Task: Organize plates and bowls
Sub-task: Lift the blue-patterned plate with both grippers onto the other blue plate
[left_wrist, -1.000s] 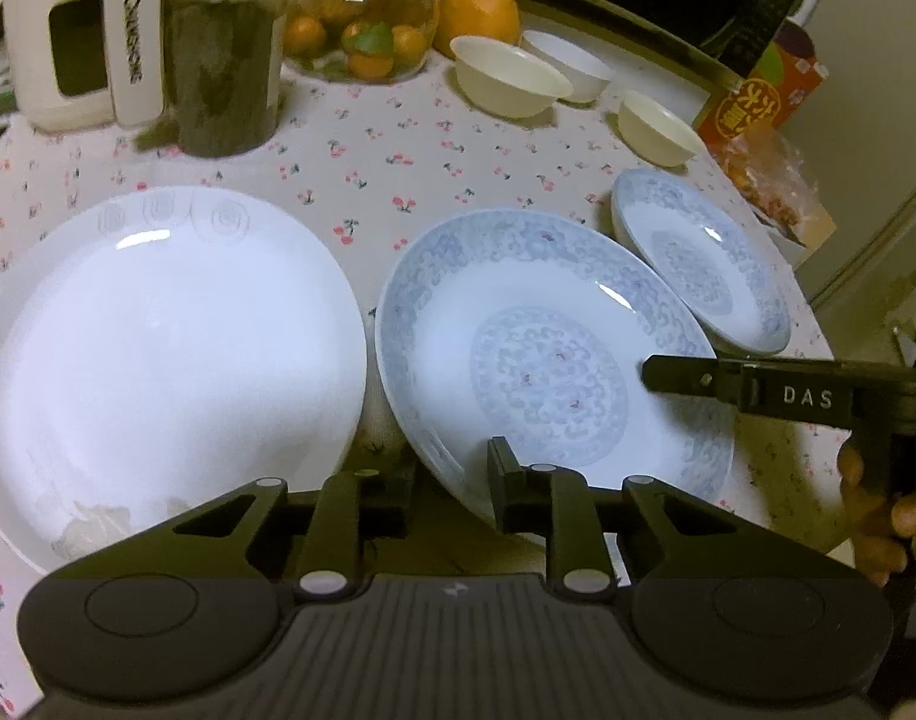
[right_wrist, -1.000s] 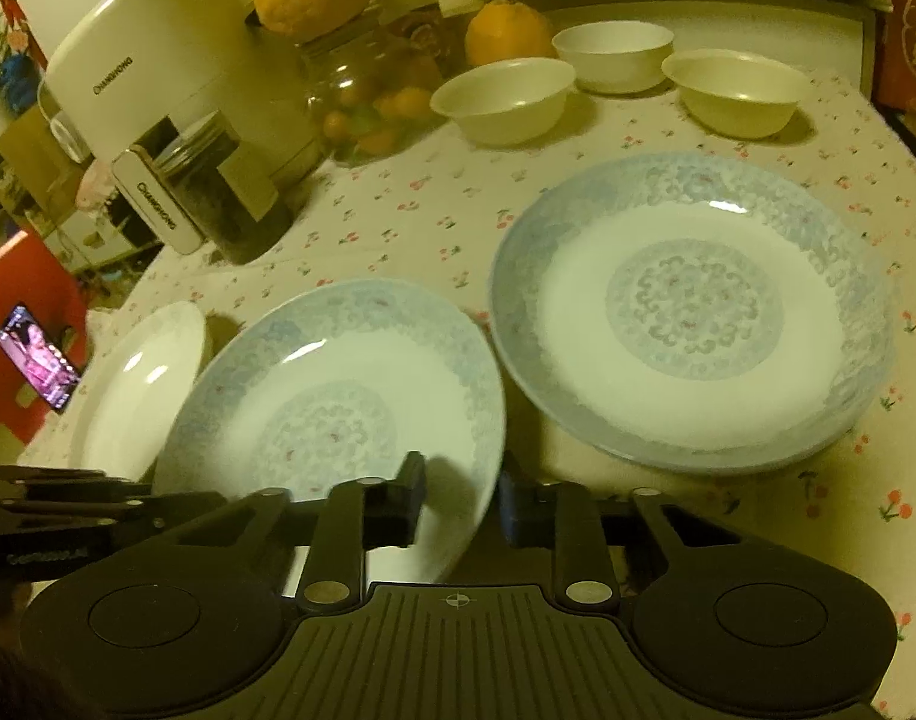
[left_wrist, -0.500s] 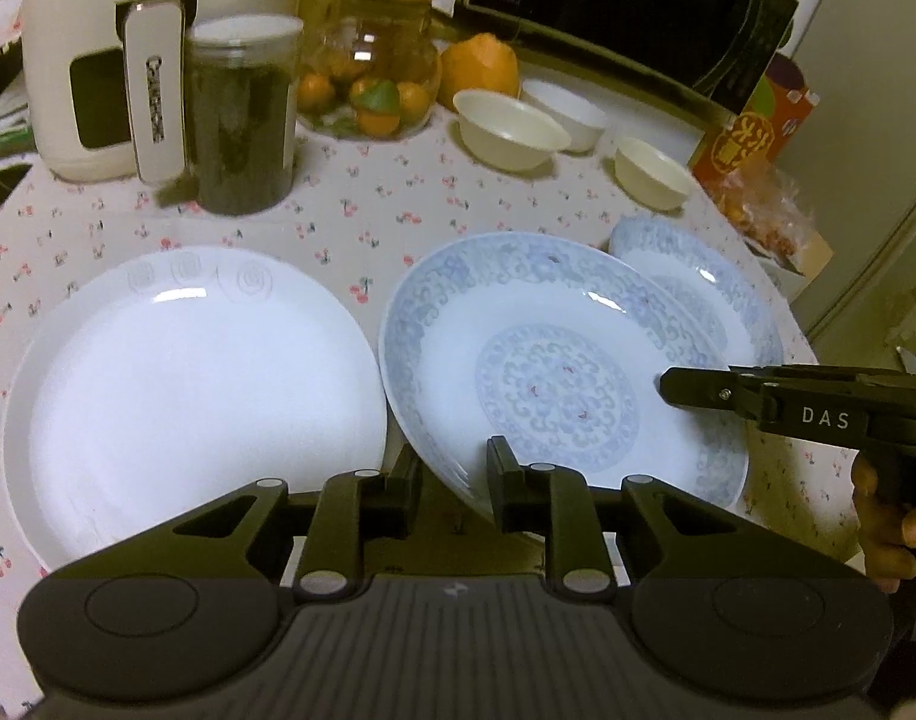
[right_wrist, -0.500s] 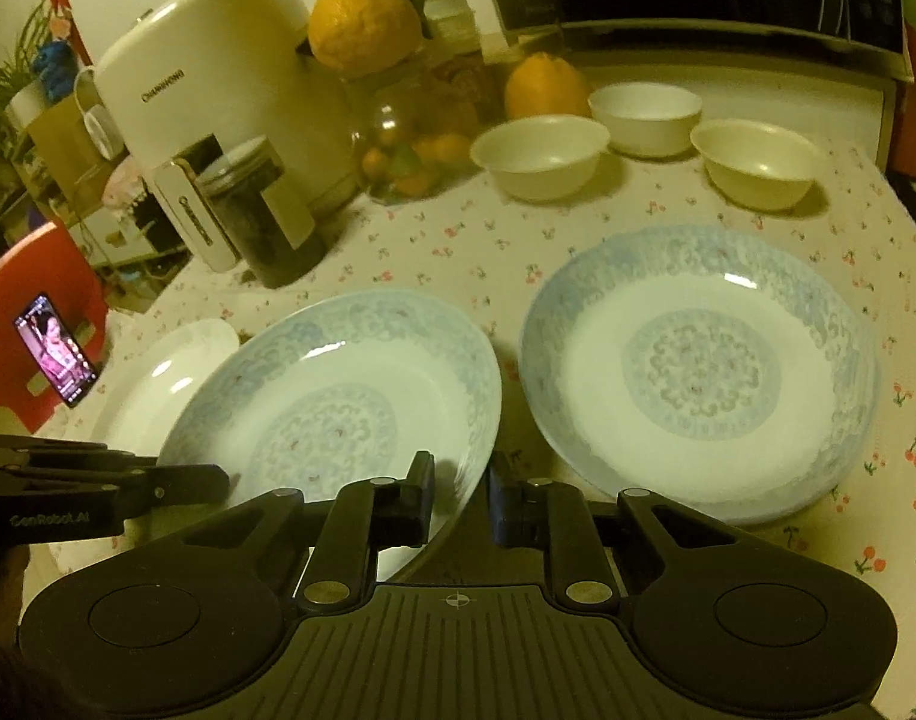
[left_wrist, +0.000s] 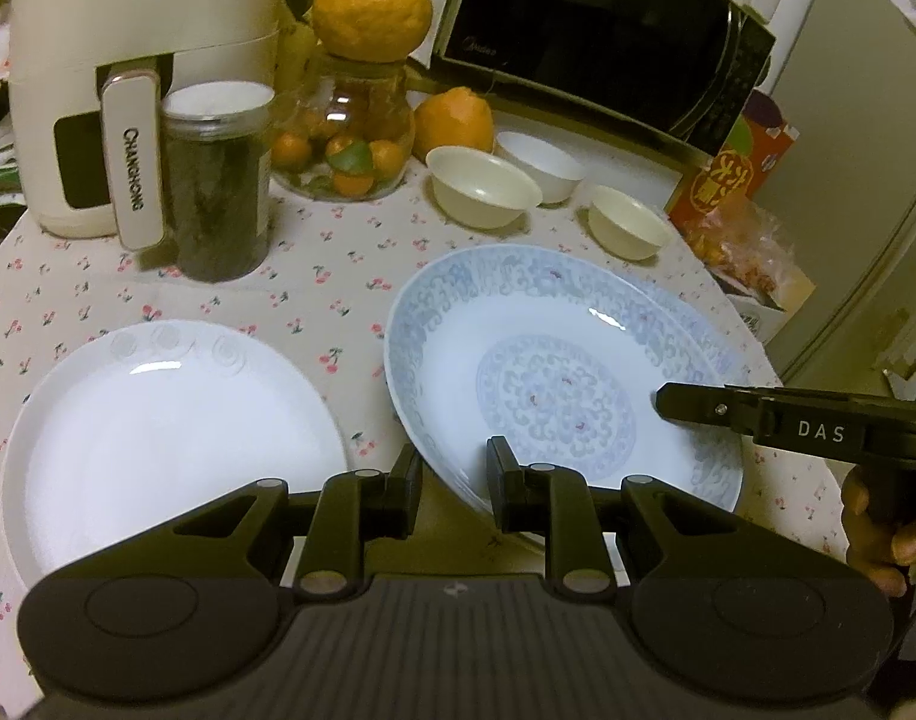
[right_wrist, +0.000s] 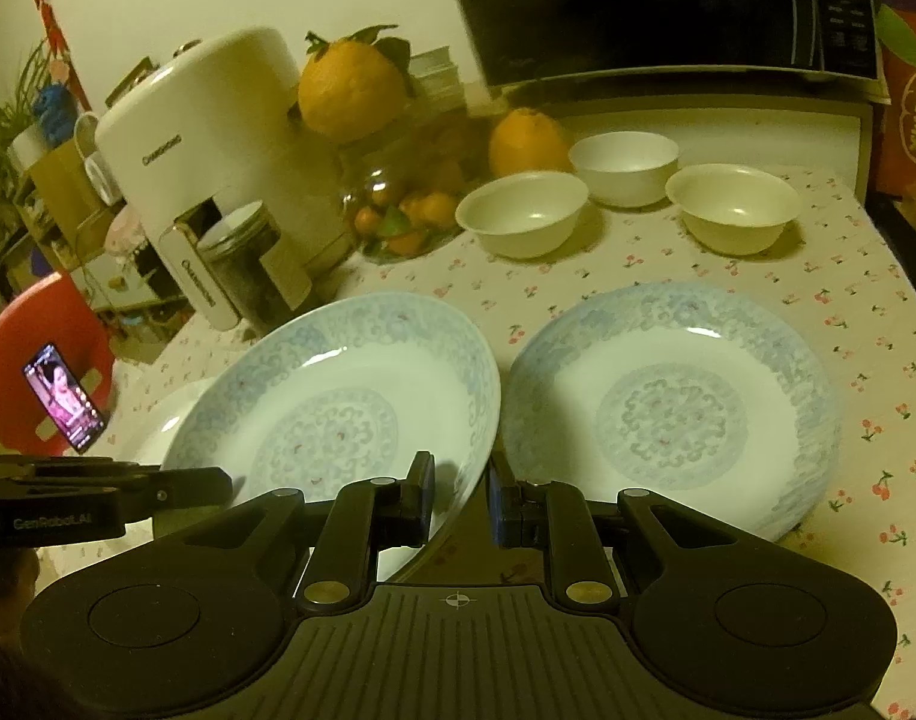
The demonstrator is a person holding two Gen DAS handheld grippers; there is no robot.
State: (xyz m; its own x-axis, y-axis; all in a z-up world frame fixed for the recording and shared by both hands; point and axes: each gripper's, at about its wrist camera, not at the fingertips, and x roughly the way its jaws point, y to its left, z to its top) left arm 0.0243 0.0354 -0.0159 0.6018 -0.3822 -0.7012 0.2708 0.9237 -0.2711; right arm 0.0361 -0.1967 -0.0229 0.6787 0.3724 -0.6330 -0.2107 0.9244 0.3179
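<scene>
A blue-patterned plate (left_wrist: 553, 384) is held off the table by both grippers. My left gripper (left_wrist: 455, 480) is shut on its near-left rim. My right gripper (right_wrist: 460, 507) is shut on its right rim; the plate (right_wrist: 338, 414) tilts up in the right wrist view. A second blue-patterned plate (right_wrist: 673, 408) lies on the table to the right of it. A plain white plate (left_wrist: 164, 438) lies to the left. Three white bowls (left_wrist: 484, 186) (left_wrist: 544, 165) (left_wrist: 628, 222) stand at the back.
A white Changhong appliance (left_wrist: 140, 78), a dark jar (left_wrist: 218, 180), a glass jar of small oranges (left_wrist: 350, 138) topped by a large orange, another orange (left_wrist: 455, 120) and a microwave (left_wrist: 595, 36) stand at the back. A red box (left_wrist: 730, 180) and snack bag stand at the right edge.
Both grippers have lifted the blue-patterned plate off the tablecloth and pulled back; it now sits higher and hides the second blue plate in the left wrist view.
</scene>
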